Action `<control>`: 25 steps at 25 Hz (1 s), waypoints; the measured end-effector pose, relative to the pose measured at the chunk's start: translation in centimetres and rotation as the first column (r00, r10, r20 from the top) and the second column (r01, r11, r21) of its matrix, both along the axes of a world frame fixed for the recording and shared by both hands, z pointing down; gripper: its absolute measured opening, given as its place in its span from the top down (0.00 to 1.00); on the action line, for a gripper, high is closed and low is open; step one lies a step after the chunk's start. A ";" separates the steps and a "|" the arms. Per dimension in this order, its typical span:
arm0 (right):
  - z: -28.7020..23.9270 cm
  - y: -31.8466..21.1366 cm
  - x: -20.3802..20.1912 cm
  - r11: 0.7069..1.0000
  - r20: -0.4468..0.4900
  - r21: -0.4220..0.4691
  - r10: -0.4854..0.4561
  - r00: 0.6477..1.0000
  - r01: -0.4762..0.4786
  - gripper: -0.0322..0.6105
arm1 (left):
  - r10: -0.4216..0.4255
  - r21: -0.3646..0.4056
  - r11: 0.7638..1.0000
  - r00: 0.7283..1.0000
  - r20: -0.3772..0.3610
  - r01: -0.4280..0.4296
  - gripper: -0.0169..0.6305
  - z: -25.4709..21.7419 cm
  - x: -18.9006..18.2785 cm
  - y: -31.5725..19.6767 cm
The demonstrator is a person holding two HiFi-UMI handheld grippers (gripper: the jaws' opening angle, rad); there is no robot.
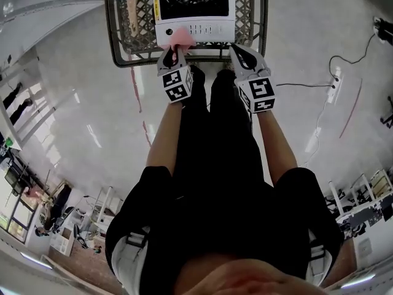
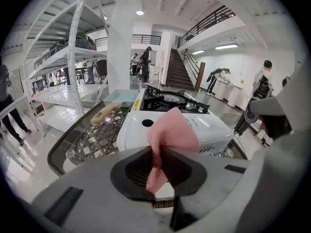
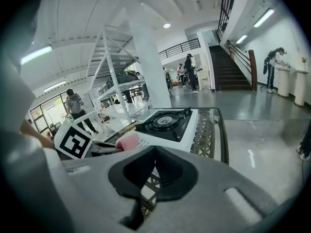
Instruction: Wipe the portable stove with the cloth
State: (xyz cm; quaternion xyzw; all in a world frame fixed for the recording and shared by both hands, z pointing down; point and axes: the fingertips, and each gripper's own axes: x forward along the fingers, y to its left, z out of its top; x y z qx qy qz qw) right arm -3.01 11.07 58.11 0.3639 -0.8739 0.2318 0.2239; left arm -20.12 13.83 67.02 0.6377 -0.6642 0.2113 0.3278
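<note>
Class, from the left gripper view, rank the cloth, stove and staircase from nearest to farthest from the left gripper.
1. The cloth, pinched in its jaws.
2. The stove, just ahead, centre.
3. The staircase, far behind the stove.

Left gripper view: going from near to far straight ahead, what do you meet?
left hand-held gripper, shut on the cloth → pink cloth → portable stove, white front → burner → staircase at the back of the hall
</note>
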 end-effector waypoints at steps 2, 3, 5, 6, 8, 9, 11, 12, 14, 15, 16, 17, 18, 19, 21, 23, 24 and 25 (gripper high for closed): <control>0.3 0.0 0.4 1.000 0.007 -0.002 -0.007 1.000 0.007 0.95 | 0.002 0.002 1.000 1.000 0.004 -0.002 0.90 -0.1 0.8 -0.1; 0.4 -0.1 0.7 1.000 0.010 -0.005 -0.007 1.000 0.007 0.95 | 0.001 0.002 1.000 1.000 0.003 -0.001 0.90 -0.1 1.3 -0.2; 0.5 0.0 1.4 1.000 0.011 -0.008 0.000 1.000 0.000 0.95 | -0.004 0.002 1.000 1.000 -0.004 0.004 0.90 -0.2 2.1 -0.4; 0.5 0.1 1.8 1.000 0.010 -0.008 0.002 1.000 -0.002 0.95 | -0.009 0.002 1.000 1.000 -0.006 0.009 0.90 -0.2 2.4 -0.5; 0.5 0.3 2.3 1.000 0.012 -0.008 0.002 1.000 -0.002 0.95 | -0.011 0.003 1.000 1.000 -0.005 0.011 0.90 -0.4 2.9 -0.5; 0.6 0.4 2.5 1.000 0.013 -0.010 0.000 1.000 0.000 0.95 | -0.008 0.005 1.000 1.000 -0.003 0.008 0.90 -0.5 3.2 -0.6; 0.9 0.4 3.2 1.000 0.015 -0.016 0.002 1.000 -0.002 0.95 | 0.002 0.007 1.000 1.000 0.002 -0.002 0.90 -0.6 4.0 -0.7; 0.9 0.3 3.6 1.000 0.017 -0.020 0.009 1.000 -0.008 0.95 | 0.006 0.006 1.000 1.000 0.004 -0.006 0.90 -0.6 4.5 -0.8; 0.8 -0.1 4.3 0.999 0.024 -0.024 0.025 0.999 -0.024 0.95 | 0.007 0.003 1.000 1.000 0.006 -0.007 0.90 -0.6 5.2 -0.8; 0.7 -0.2 4.6 0.999 0.028 -0.022 0.029 0.999 -0.028 0.95 | 0.006 0.002 1.000 1.000 0.007 -0.006 0.90 -0.6 5.6 -0.9; 0.5 -0.4 4.8 0.999 0.032 -0.018 0.030 0.999 -0.030 0.95 | 0.007 0.002 1.000 1.000 0.008 -0.007 0.90 -0.6 5.9 -0.9; 0.4 -0.5 4.9 0.999 0.034 -0.014 0.029 0.999 -0.029 0.95 | 0.009 0.003 1.000 1.000 0.009 -0.009 0.90 -0.6 6.2 -0.9; 0.4 -0.6 5.1 1.000 0.036 -0.012 0.027 0.999 -0.027 0.95 | 0.013 0.004 1.000 1.000 0.011 -0.013 0.90 -0.6 6.5 -1.0; 0.4 -0.7 5.3 1.000 0.037 -0.010 0.025 0.999 -0.025 0.95 | 0.017 0.004 1.000 1.000 0.011 -0.017 0.90 -0.5 6.9 -1.0; 0.3 -0.8 5.8 1.000 0.040 -0.011 0.022 0.999 -0.022 0.95 | 0.019 0.001 1.000 1.000 0.008 -0.019 0.90 -0.5 7.7 -1.0; 0.3 -1.0 6.1 1.000 0.043 -0.011 0.021 0.999 -0.020 0.95 | 0.017 0.000 1.000 1.000 0.004 -0.017 0.90 -0.6 8.3 -1.2; 0.2 -1.1 6.3 1.000 0.044 -0.010 0.021 0.999 -0.021 0.95 | 0.017 0.000 1.000 1.000 0.003 -0.017 0.90 -0.6 8.6 -1.2; 0.2 -1.2 6.5 1.000 0.046 -0.009 0.023 0.999 -0.022 0.95 | 0.019 0.000 1.000 1.000 0.002 -0.019 0.90 -0.7 8.9 -1.3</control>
